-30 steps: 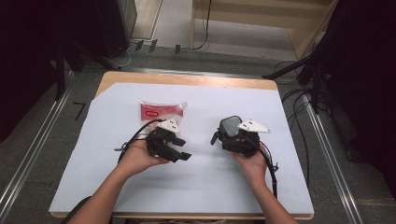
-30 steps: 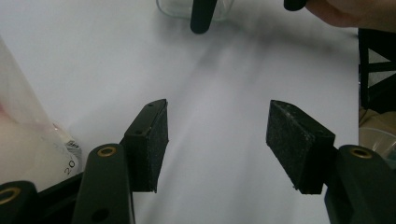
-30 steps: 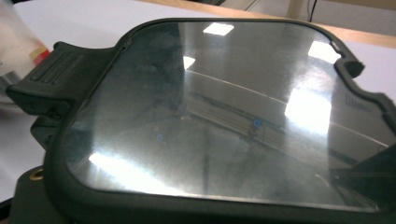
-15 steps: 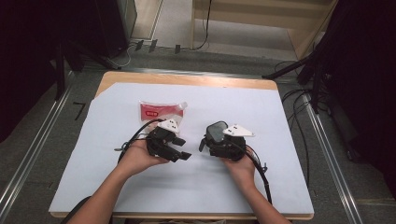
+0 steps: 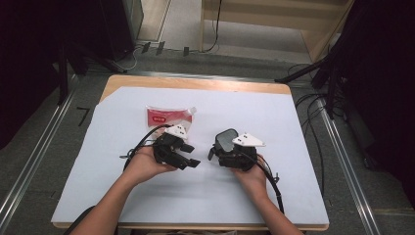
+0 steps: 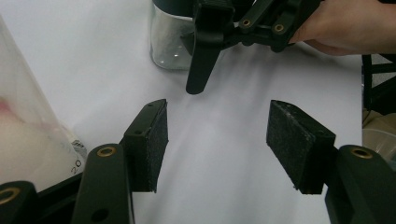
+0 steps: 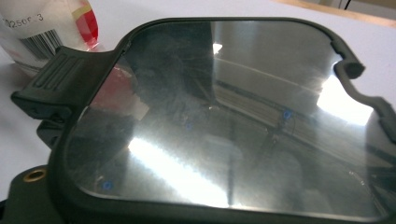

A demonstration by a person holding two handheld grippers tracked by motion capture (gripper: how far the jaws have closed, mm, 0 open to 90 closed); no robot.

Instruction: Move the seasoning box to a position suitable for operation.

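Right hand-held gripper (image 5: 222, 147) apparently clamps clear jar (image 6: 170, 39), dark-rimmed glossy lid (image 7: 224, 112).

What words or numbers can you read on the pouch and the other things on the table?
"2250" then "3", with a blurred character between: printed above a barcode on the pouch, right gripper view.
"0": a lone digit at the pouch's lower edge, left gripper view; the rest is cut off.
Red label on the pouch, high view: too small to read.
Clear container: no text visible.
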